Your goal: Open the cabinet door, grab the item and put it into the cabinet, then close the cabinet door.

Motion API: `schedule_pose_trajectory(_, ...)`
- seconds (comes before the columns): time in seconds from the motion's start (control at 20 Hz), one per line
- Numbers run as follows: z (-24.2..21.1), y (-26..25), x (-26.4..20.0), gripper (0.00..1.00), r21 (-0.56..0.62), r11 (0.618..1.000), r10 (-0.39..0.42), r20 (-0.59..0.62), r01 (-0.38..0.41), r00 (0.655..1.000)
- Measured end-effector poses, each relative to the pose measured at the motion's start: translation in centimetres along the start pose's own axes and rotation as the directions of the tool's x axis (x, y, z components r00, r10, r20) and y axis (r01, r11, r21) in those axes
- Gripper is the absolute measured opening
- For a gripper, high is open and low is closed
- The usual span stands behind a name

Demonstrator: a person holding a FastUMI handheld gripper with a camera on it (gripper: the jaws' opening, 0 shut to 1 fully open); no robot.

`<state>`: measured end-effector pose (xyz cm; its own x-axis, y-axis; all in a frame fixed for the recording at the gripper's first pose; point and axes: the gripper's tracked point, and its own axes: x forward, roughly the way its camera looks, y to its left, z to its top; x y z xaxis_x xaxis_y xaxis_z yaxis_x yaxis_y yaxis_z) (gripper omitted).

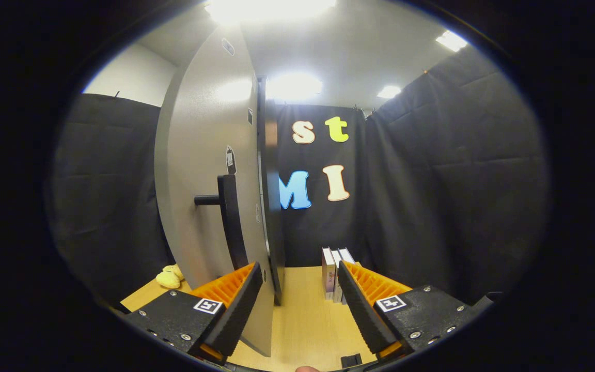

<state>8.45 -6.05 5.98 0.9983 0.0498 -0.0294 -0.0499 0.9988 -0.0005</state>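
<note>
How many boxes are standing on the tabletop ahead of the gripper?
3 boxes, side by side and upright on the wooden tabletop, just beyond the right finger of the open hand-held gripper, right of the grey cabinet door. The finger hides their lower right, so more may be hidden.

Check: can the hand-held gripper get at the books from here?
Probably yes. The hand-held gripper is open, and the books stand just ahead by its right finger, with bare tabletop between. The cabinet door sits left, clear.
</note>
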Motion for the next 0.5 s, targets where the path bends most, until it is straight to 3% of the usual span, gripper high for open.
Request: schedule_pose_trajectory(0.5, -0.7, 3.8, -0.2, 0.91, 0.007, 1.000, -0.024, 0.003, 0.024, 1.000)
